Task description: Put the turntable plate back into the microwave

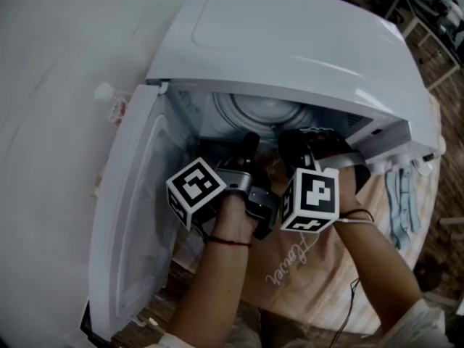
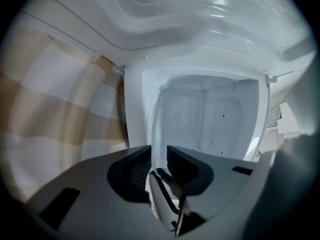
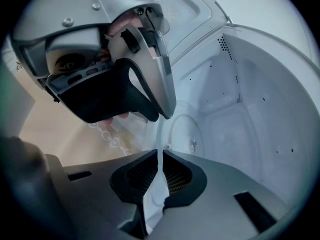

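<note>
The white microwave stands with its door swung open to the left. The clear glass turntable plate is inside the opening, held by both grippers. My left gripper is shut on the plate's rim, which stands as a thin edge between the pads. My right gripper is shut on the rim close beside it. The left gripper shows just above the right one's jaws. The white cavity wall lies behind the glass. How the plate sits against the floor of the cavity is hidden.
A beige tablecloth lies under my arms in front of the microwave. A small bottle stands left of the door hinge. A light blue cloth hangs at the right. A checked beige cloth shows left of the cavity.
</note>
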Motion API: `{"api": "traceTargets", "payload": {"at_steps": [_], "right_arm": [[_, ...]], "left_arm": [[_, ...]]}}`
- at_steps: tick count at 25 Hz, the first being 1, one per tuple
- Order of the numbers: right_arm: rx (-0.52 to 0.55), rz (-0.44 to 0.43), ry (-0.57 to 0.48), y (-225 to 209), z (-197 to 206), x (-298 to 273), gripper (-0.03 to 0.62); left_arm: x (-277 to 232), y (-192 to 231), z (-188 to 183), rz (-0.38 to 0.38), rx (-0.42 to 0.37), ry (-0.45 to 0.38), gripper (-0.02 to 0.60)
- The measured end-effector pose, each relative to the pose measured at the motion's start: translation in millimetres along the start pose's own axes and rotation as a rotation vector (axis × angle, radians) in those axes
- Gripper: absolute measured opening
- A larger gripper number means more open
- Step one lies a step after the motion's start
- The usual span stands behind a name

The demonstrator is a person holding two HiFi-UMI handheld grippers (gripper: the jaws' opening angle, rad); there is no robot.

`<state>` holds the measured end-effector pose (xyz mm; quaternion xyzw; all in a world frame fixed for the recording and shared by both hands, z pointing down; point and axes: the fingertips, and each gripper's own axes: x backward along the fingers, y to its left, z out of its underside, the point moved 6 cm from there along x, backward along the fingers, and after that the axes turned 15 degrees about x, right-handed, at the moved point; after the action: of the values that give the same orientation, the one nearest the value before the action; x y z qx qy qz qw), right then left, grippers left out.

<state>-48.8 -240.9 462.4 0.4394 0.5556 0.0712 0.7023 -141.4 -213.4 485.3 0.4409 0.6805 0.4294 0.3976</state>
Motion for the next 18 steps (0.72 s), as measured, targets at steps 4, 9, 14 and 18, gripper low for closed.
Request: {"api": "traceTargets", "payload": {"at_steps": [4,9,14,18], "right_arm": [[0.012,-0.007,0.003,0.1,-1.6,-0.6,0.052],[0.024,-0.025,0.003,-0.9,-1.6,-0.5,0.052],[0.023,-0.048,0.003,-0.5,-1.5,-2.1,0.052],[0.023,-0.039,0.006,-0.5,-0.9,-2.3,0.052]], "left_arm": [[0.1,2.3,0.2,-0.009,0.007,0.004,0.091],[3.0,5.1,-1.6,-0.016,0.013,-0.004,0.091],[2.8,3.6,-0.4,-0.002,0.016,0.008,0.091],[1.7,1.7,2.4,0.016,0.018,0.025,0.091]]}}
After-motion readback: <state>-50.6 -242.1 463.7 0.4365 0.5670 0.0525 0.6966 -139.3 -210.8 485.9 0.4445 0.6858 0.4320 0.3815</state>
